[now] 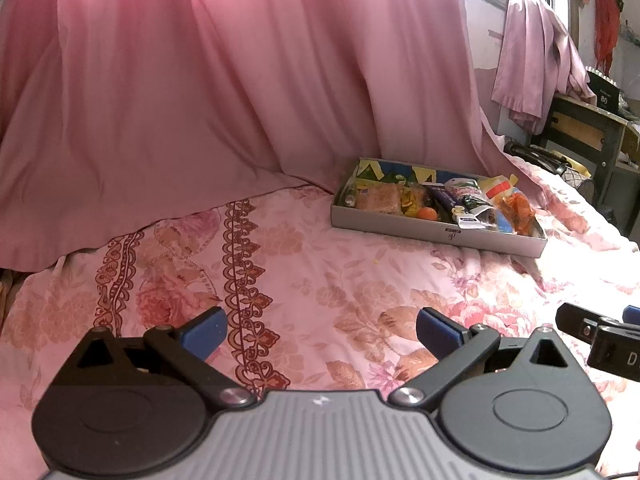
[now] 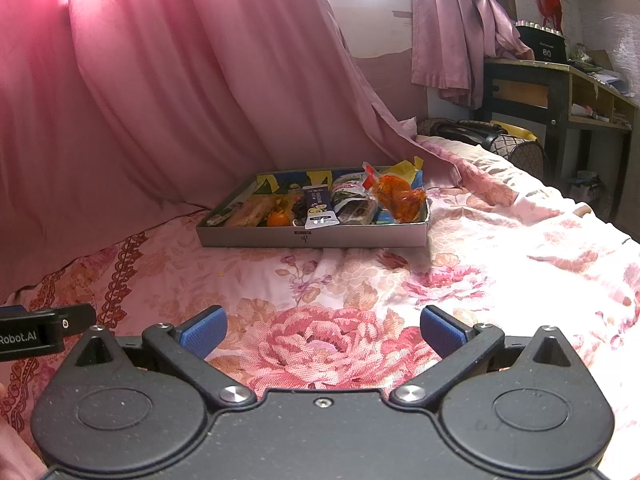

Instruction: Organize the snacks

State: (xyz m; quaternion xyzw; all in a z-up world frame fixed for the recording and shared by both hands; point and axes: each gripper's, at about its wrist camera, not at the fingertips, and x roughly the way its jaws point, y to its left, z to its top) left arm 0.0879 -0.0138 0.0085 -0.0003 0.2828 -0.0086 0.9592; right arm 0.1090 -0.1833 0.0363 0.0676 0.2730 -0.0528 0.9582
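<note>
Left wrist view: the left gripper (image 1: 322, 330) hovers over the floral bedspread (image 1: 340, 292), jaws apart and empty. The right gripper (image 2: 322, 330) is likewise spread. Ahead, the snack tray (image 2: 360, 236) sits on the bed near the pink curtain (image 2: 160, 100), holding packets and a small orange (image 2: 278, 220).

box (image 2: 312, 236) on bedspread (image 2: 360, 280) | snacks (image 2: 320, 204) inside | curtain (image 2: 160, 100) seemingly behind
</note>
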